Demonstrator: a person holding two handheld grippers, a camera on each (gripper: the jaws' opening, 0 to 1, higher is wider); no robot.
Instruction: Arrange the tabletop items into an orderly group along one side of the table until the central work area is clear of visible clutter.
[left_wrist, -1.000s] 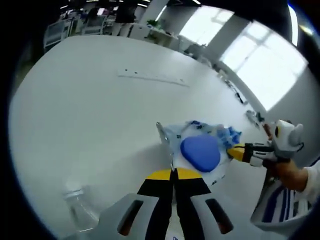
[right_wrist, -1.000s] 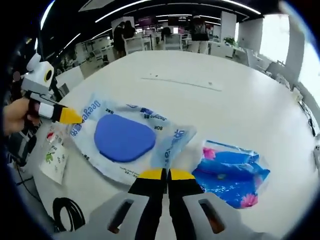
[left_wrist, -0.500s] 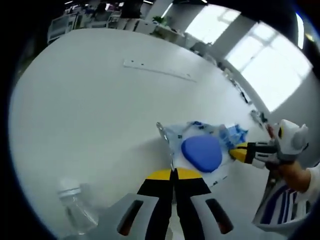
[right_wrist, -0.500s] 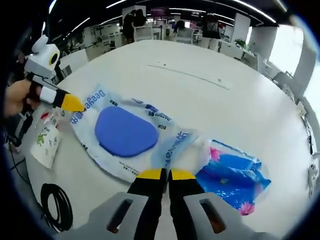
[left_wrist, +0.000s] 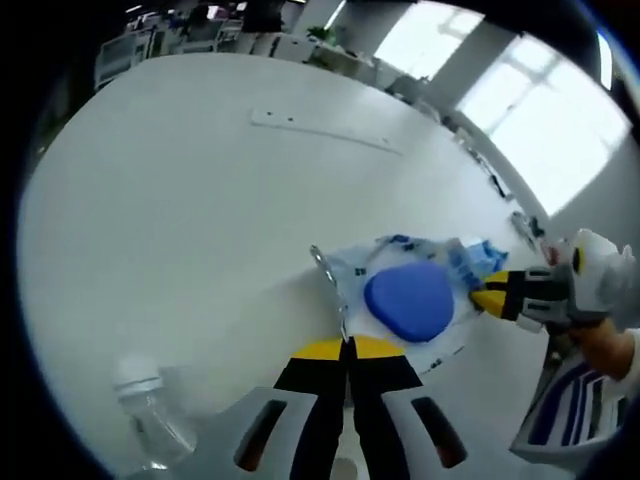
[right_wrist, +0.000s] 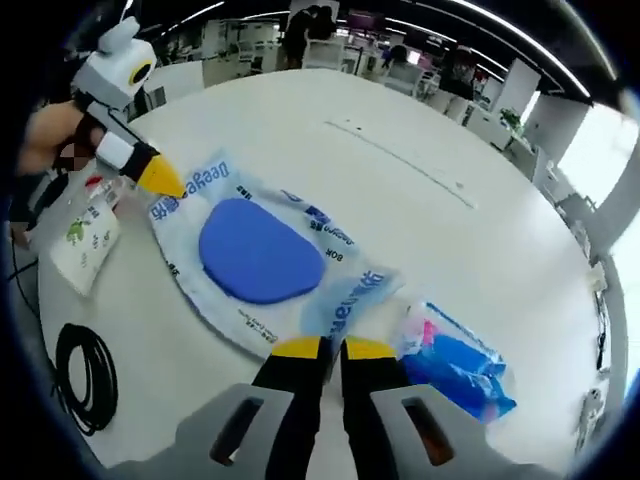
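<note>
1. The wet-wipes pack (right_wrist: 262, 255) lies flat on the white surface (right_wrist: 330, 150), spanning both grippers.
2. Right gripper (right_wrist: 322, 346) clenched on its 6 o'clock end.
3. Left gripper (right_wrist: 165, 180) clenched on the 10 o'clock end.

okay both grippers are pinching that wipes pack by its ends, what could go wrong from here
1. Each gripper, the left gripper and the right gripper, pinches only the thin film at an end of the wipes pack; pulling apart could tear it or let it slip.
2. The blue packet lies right beside the right gripper, so dragging the pack could shove it.
3. The clear bottle stands near the left gripper; a swing could knock it over.
</note>
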